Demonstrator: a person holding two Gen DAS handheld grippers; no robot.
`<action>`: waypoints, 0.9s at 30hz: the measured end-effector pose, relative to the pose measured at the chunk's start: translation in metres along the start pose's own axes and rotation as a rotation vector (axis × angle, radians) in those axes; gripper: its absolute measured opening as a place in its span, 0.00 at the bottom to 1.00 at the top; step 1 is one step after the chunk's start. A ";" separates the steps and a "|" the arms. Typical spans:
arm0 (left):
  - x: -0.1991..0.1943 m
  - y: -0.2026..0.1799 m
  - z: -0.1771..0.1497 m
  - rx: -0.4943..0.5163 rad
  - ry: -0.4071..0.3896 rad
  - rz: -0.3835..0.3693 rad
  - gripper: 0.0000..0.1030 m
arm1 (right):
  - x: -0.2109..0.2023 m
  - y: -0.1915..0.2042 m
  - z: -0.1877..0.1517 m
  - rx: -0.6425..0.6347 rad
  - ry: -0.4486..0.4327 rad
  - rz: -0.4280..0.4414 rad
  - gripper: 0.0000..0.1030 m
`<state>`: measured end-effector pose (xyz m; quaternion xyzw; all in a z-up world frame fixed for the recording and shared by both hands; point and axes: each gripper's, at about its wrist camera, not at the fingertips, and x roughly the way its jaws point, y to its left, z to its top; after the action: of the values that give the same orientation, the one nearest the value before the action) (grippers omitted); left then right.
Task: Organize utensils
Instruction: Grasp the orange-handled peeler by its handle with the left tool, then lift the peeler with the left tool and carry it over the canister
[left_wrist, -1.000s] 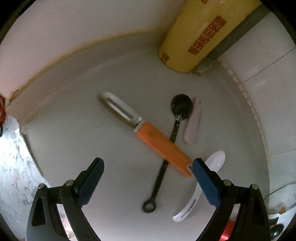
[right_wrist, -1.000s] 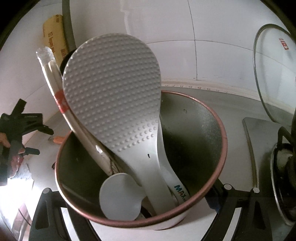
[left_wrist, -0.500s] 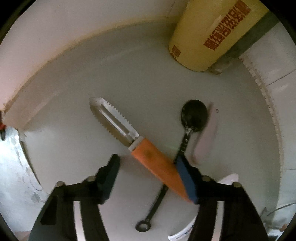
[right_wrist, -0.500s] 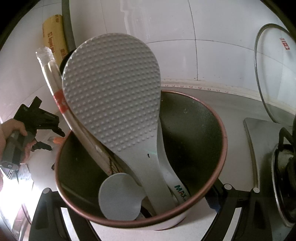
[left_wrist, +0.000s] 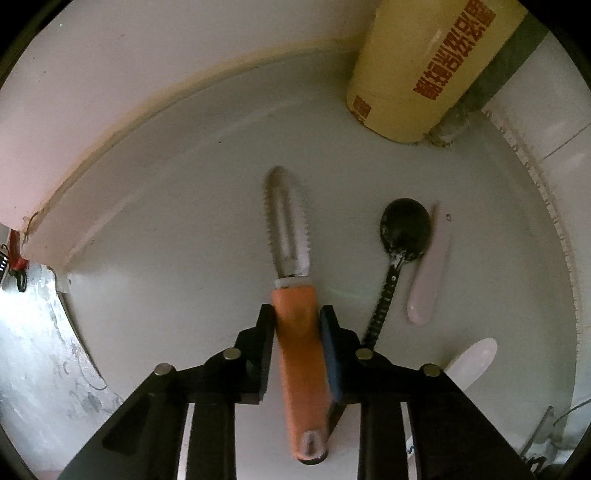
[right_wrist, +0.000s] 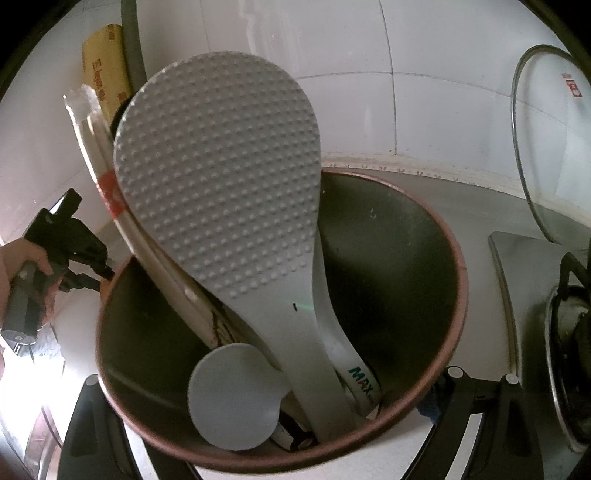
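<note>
My left gripper (left_wrist: 297, 325) has just been closing, and its pads now press both flanks of the peeler (left_wrist: 295, 295): a smooth orange plastic handle with a white collar and a slotted, saw-edged steel blade that points away from me over the matte grey-white counter (left_wrist: 177, 229). To its right lie a black spoon (left_wrist: 400, 251) with a round bowl and a ridged stem, a pale, glossy tapered handle (left_wrist: 432, 273) just beside the spoon bowl, and nearer me a white plastic spoon (left_wrist: 472, 360) partly hidden by my finger. Farthest back, a yellow cylindrical roll (left_wrist: 424, 74) with red print stands in the corner.

Only the right wrist view shows the rest. My right gripper (right_wrist: 273, 424) is clamped across a round, red-rimmed utensil cup (right_wrist: 448, 365) with a dark inner wall. Inside it, a grey rice paddle (right_wrist: 221, 184) with a dimpled head stands tilted; a small flat grey disc-headed scoop (right_wrist: 232, 398) sits low at the near side; wrapped chopsticks (right_wrist: 99, 147), probably, lean at the left; a white handle printed "MAX" (right_wrist: 360, 380) lies behind the paddle. Left of the cup, a hand (right_wrist: 22, 266) holds the left gripper. At far right a glass lid (right_wrist: 546, 147) leans on the tiled wall (right_wrist: 424, 55).
</note>
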<state>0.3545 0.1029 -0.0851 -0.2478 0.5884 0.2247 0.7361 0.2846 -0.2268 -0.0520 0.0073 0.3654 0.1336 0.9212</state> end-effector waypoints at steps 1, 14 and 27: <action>0.000 0.002 -0.001 -0.004 -0.001 -0.008 0.23 | 0.000 -0.001 -0.001 0.000 0.001 0.001 0.92; -0.009 0.046 -0.010 -0.061 -0.013 -0.115 0.23 | 0.002 0.000 -0.001 -0.010 0.006 0.002 0.91; 0.011 0.070 -0.007 -0.079 -0.038 -0.216 0.23 | -0.004 0.008 -0.001 -0.045 -0.003 -0.002 0.91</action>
<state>0.3076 0.1531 -0.1038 -0.3343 0.5348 0.1715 0.7569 0.2790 -0.2206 -0.0493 -0.0135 0.3610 0.1410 0.9217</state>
